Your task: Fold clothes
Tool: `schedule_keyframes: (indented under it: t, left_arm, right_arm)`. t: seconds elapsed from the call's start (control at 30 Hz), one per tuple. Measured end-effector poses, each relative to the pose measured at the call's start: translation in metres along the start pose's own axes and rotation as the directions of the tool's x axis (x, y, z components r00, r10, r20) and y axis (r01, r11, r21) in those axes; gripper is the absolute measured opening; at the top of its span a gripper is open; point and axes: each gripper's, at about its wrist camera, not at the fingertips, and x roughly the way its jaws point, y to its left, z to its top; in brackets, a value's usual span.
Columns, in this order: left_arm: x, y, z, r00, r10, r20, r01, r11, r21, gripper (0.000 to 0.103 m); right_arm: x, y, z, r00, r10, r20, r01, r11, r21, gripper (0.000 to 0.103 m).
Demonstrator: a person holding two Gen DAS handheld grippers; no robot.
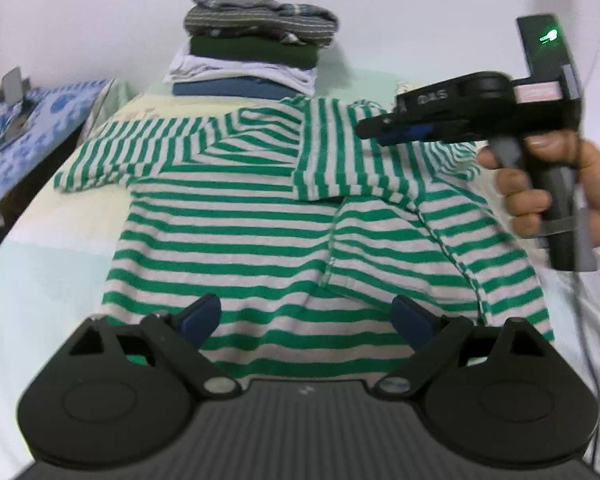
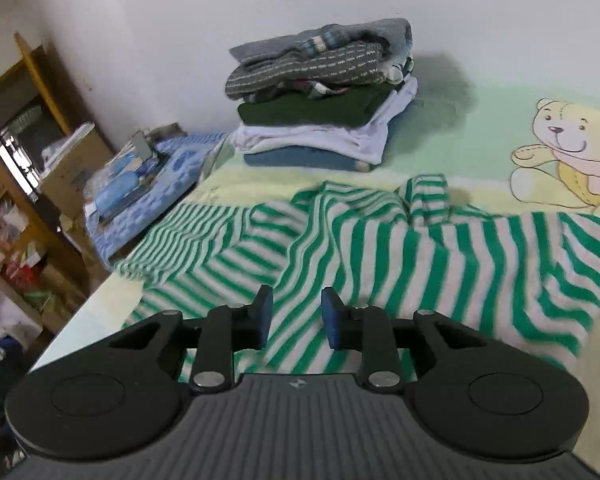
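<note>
Left gripper (image 1: 306, 320) sits closest to the lens, jaws spread wide with nothing between them, hanging just over the hem end of the striped shirt (image 1: 260, 224); so that's the landmark for everything else. That green-and-white shirt is lying mostly flat on the bedsheet (image 1: 48, 280), body running lengthwise away from the left gripper, hem near it and collar end at the far side; one sleeve (image 1: 100, 160) sticks out to the left, the other sleeve (image 1: 332, 152) is already laid across the upper chest, and the right side panel looks doubled inward with a seam line down the middle.

Right gripper (image 2: 296, 316) is over the shirt's far-right shoulder area, held in the person's hand (image 1: 560, 192); its jaws are only partly open and I don't see any cloth pinched in them; in the right wrist view the stripes just pass underneath.

My guess is the next fold goes along the long axis or brings the left sleeve in; that stray sleeve is on the opposite side from the right gripper, so the left one looks better placed for it, though it'd have to move up from the hem.

Beyond the collar end there's a stack of folded clothes (image 1: 256, 48) against the wall; a teddy bear print (image 2: 568, 156) sits on the sheet off to the shirt's right.
</note>
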Motion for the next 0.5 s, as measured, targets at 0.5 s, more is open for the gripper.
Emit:
schedule_keyframes:
  t: [0.5]
  left_arm:
    - [0.008,0.011,-0.012,0.956,-0.273,-0.112,0.294,0.912,0.286,0.09]
  right_arm:
    - [-0.127,0.081,-0.123,0.94,-0.334,-0.074,0.335,0.942,-0.003,0.021]
